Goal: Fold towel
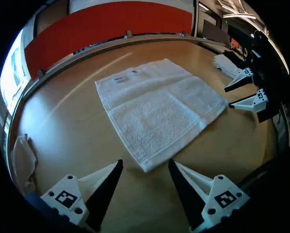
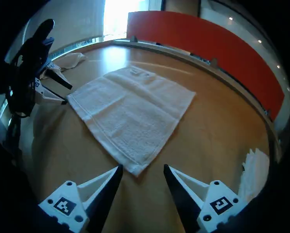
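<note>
A white towel (image 1: 160, 106) lies flat on the wooden table (image 1: 79, 128), with a label tag near its far edge. My left gripper (image 1: 145, 165) is open, its fingertips flanking the towel's near corner without touching it. The right gripper (image 1: 227, 97) stands open farther off at the towel's right corner. In the right gripper view, the same towel (image 2: 131, 110) spreads out ahead, and my right gripper (image 2: 142, 169) is open just short of its near corner. The left gripper (image 2: 67, 93) hangs open at the towel's left corner there.
A crumpled white cloth (image 1: 22, 161) lies at the table's left edge, seen again as a cloth (image 2: 69, 60) in the right gripper view. Another folded white towel (image 2: 255, 173) rests near the right edge. A red panel (image 1: 106, 25) runs behind the table.
</note>
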Demonstrator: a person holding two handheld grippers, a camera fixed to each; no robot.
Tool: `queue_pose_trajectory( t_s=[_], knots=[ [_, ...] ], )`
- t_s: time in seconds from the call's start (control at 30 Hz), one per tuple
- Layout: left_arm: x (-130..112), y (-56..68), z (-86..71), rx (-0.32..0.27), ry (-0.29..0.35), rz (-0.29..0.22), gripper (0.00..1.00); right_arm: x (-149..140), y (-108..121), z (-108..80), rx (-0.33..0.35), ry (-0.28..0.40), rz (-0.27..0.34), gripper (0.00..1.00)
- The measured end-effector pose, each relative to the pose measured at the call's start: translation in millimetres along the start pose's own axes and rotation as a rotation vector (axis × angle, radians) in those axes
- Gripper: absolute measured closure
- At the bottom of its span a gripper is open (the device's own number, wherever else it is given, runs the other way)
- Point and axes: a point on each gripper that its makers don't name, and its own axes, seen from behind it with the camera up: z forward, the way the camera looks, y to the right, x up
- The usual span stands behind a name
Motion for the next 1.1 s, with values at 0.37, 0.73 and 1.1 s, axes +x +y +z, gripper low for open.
queue_pose_trajectory(
  t_s=[0.37, 0.73, 1.1],
  knots=[
    [-2, 5.2, 3.3, -0.002, -0.015, -0.003, 0.36, -1, -3, 5.1, 0.029, -0.005, 0.026, 0.42],
    [-3, 5.4, 1.5, -0.001, -0.022, 0.004, 0.6, -2, -11, 7.6, 0.06, -0.011, 0.034, 0.76],
    [-2, 2.5, 1.0, 0.026, -0.02, -0.005, 0.88, 5, -14, 3.5, 0.063, 0.003, 0.05, 0.84]
  ],
)
